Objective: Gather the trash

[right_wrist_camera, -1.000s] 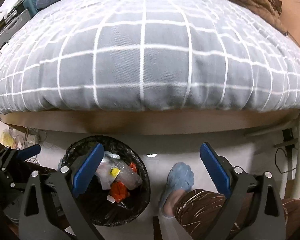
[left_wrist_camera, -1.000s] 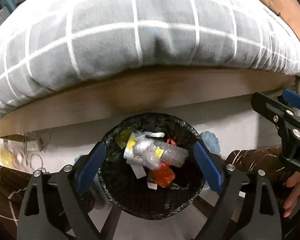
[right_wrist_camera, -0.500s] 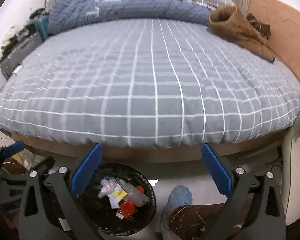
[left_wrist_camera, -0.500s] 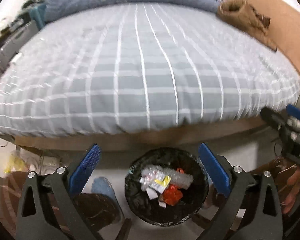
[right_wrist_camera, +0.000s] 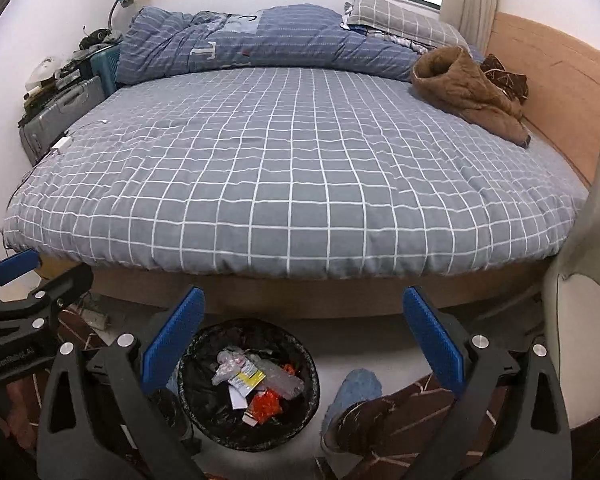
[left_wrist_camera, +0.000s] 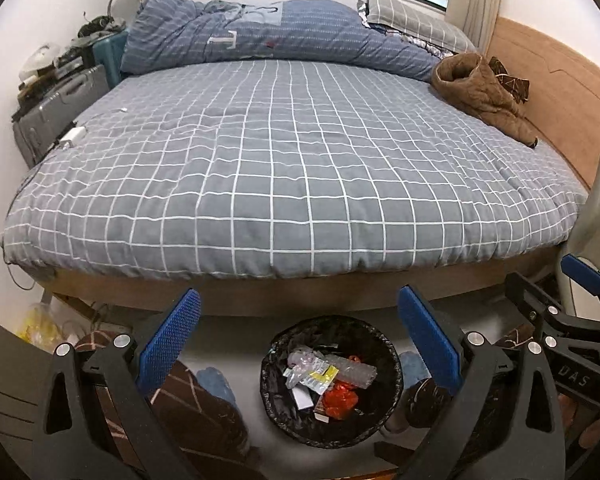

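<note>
Below, one bin (left_wrist_camera: 394,364), two empty tongs (left_wrist_camera: 298,338).

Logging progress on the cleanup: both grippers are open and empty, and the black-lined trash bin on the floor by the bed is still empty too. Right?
Not quite. The left gripper and right gripper do stand with jaws open and empty, but the trash bin is not empty: both wrist views show it holding clear plastic wrappers, a yellow-labelled packet and a red wrapper.
</note>
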Demonstrator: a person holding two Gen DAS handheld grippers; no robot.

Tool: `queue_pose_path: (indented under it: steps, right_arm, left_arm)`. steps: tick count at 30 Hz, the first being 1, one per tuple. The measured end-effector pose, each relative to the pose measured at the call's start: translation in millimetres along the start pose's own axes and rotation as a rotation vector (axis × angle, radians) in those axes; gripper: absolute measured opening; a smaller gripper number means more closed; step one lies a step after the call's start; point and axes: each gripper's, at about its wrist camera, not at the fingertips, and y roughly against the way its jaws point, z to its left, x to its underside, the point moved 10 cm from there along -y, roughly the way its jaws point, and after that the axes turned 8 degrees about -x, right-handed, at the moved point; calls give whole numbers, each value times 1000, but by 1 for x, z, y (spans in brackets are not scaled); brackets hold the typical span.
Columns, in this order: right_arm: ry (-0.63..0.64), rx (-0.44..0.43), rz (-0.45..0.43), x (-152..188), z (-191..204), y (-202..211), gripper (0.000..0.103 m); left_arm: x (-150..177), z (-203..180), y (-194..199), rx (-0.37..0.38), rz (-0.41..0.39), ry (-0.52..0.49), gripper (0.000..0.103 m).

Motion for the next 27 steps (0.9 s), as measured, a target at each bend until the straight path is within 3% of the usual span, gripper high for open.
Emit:
queue_pose_path:
  steps: [27]
  right_arm:
    - [-8, 2, -8, 3, -1, 1, 95]
  left_arm:
    - [5, 1, 1, 3, -2, -13, 97]
